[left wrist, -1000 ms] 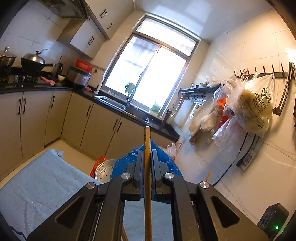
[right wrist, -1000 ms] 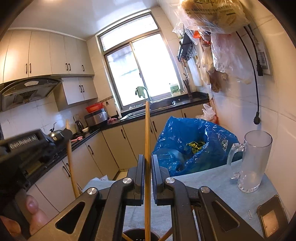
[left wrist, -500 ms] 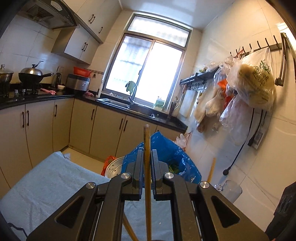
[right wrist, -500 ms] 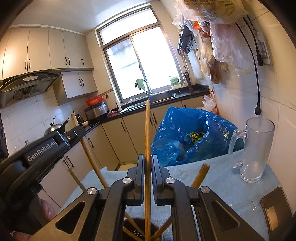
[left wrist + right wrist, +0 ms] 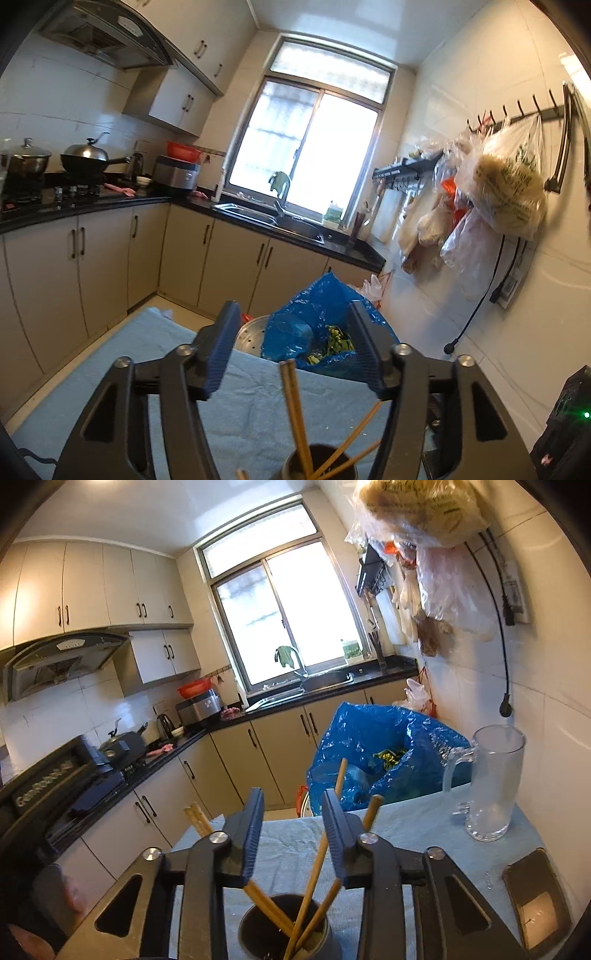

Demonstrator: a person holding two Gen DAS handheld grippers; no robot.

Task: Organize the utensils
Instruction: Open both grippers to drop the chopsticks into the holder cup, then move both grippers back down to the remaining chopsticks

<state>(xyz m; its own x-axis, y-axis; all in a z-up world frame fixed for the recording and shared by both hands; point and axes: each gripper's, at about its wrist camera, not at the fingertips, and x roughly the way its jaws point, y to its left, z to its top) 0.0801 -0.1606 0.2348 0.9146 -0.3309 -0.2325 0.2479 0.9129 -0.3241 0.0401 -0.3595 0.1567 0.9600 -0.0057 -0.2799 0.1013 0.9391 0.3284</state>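
Observation:
A dark cup [image 5: 284, 928] stands on the blue-clothed table [image 5: 406, 834] and holds several wooden chopsticks [image 5: 319, 853] that lean apart. My right gripper [image 5: 293, 834] hovers just above the cup, its jaws opening, and its pads touch none of the sticks. In the left wrist view the same cup [image 5: 319, 461] sits at the bottom edge with chopsticks [image 5: 291, 398] rising from it. My left gripper [image 5: 291, 347] is above it, jaws opening wide, with nothing between them.
A glass mug [image 5: 487, 782] stands at the table's right, with a phone [image 5: 535, 904] nearer me. A blue rubbish bag [image 5: 369, 746] and a metal pot [image 5: 251, 334] lie beyond the far edge. Kitchen cabinets [image 5: 92, 258] run left; bags [image 5: 506, 192] hang on the right wall.
Both grippers were shut on an upright chopstick each; now both have let go and their jaws stand apart. The chopsticks rest in the cup. Both views have drawn back a little.

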